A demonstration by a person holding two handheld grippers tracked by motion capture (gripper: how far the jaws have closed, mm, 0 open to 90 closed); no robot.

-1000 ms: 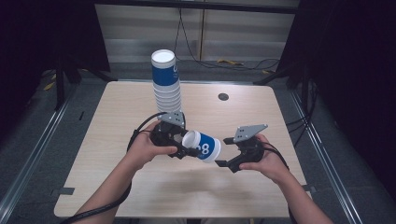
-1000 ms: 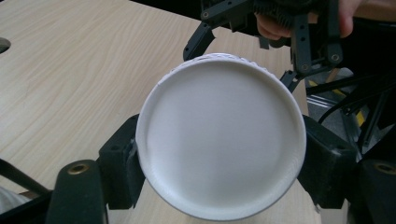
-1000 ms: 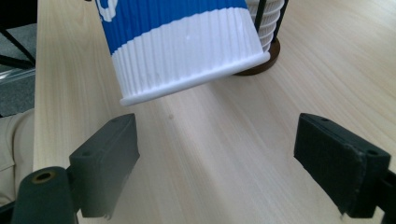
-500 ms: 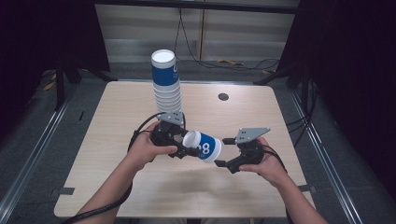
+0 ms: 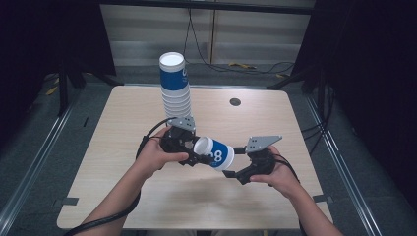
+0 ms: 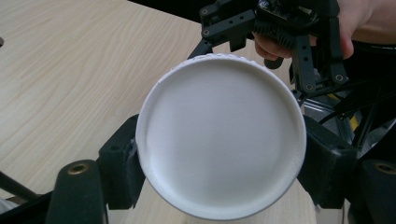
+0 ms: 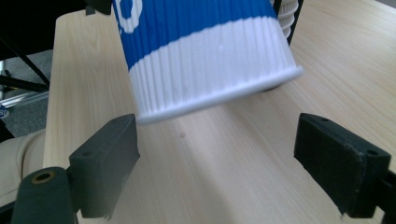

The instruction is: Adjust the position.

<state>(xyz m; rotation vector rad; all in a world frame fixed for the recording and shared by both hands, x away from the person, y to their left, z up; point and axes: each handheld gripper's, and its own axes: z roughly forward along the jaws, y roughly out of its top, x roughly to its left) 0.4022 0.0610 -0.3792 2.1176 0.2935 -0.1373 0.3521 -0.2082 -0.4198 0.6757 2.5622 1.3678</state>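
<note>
The left hand-held gripper (image 5: 195,156) clamps a blue paper cup (image 5: 215,153) sideways above the surface's (image 5: 123,128) centre, presenting it to the right hand-held gripper (image 5: 235,162), whose jaws stand apart. The cup stack (image 5: 176,88) stands at 12 o'clock.

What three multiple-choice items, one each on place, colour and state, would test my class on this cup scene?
1. Where does the stack of cups stand?
A. far side of the table, beyond the hands
B. on the floor
C. at the near right corner

2. The held cup is:
A. red and black
B. blue and white
C. plain green

3. The right hand-held gripper is:
A. shut on the cup
B. open, near the cup
C. lying on the table

Answers: 1 A, the high view shows it; 2 B, blue band, white rim; 3 B, its jaws stand apart while the left hand-held gripper clamps the cup.
</note>
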